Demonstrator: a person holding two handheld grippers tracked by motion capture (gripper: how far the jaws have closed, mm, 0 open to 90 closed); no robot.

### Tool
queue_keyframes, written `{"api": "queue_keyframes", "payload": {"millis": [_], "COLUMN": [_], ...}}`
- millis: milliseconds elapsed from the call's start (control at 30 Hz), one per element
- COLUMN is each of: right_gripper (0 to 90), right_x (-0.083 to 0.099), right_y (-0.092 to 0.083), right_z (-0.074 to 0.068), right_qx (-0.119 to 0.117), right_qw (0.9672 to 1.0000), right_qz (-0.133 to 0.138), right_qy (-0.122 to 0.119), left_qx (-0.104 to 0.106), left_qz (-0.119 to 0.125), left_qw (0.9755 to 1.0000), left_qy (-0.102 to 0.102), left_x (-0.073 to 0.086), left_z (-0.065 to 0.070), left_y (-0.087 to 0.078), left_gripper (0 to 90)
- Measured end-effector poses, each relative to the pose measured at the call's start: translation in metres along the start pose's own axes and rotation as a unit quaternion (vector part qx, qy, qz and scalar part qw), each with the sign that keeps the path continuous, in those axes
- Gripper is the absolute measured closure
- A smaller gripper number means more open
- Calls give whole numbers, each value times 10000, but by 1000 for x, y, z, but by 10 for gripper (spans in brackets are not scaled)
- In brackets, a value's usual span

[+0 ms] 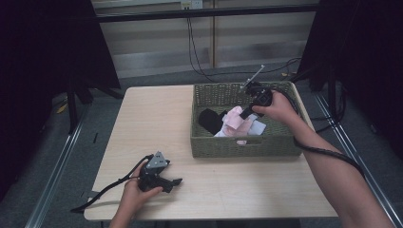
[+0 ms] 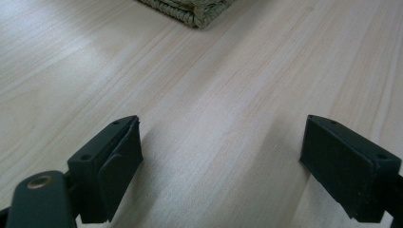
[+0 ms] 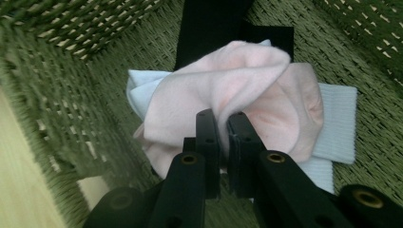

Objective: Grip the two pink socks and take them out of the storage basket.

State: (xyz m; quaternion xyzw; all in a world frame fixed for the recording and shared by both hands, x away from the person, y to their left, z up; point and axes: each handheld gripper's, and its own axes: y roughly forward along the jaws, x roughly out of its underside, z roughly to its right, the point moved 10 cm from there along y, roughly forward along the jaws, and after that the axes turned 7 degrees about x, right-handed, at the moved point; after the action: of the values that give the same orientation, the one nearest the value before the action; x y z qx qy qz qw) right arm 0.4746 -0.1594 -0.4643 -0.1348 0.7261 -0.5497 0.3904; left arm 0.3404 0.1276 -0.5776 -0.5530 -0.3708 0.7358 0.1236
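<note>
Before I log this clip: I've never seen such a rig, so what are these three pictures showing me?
A person at a wooden table holds a hand-held gripper in each hand. The high view looks down from above; the other two cameras ride on the grippers, looking along their black fingers. The left gripper rests open on the bare tabletop. The right gripper is inside a green woven basket, shut on a pink sock. Pale blue socks and a black sock lie beneath.

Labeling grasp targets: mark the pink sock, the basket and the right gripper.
pink sock (image 3: 266, 90), right gripper view, on the raised fold above the jaws.
basket (image 1: 237, 147), high view, on its near outer wall.
right gripper (image 3: 223, 121), right gripper view, between its fingertips, shut on the sock.
</note>
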Motion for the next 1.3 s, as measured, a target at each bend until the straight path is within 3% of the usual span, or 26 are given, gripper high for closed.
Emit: {"api": "queue_keyframes", "payload": {"millis": [167,467,1300], "right_gripper": [844,844,842], "right_x": [1,-6,-6], "right_y": [-13,-40,-79], "right_z": [-4,-14,-56], "right_qx": [25,-76,-404], "right_qw": [9998,9997,9961], "right_qz": [-99,-1,182], "right_qy": [-154,-212,-761], "left_qx": [6,-2,1], "left_qz": [0,0,0], "left_qw": [10000,10000,10000], "left_qy": [-1,2,1], "left_x": [0,0,0], "left_z": [0,0,0], "left_y": [0,0,0], "left_gripper": [130,130,130]}}
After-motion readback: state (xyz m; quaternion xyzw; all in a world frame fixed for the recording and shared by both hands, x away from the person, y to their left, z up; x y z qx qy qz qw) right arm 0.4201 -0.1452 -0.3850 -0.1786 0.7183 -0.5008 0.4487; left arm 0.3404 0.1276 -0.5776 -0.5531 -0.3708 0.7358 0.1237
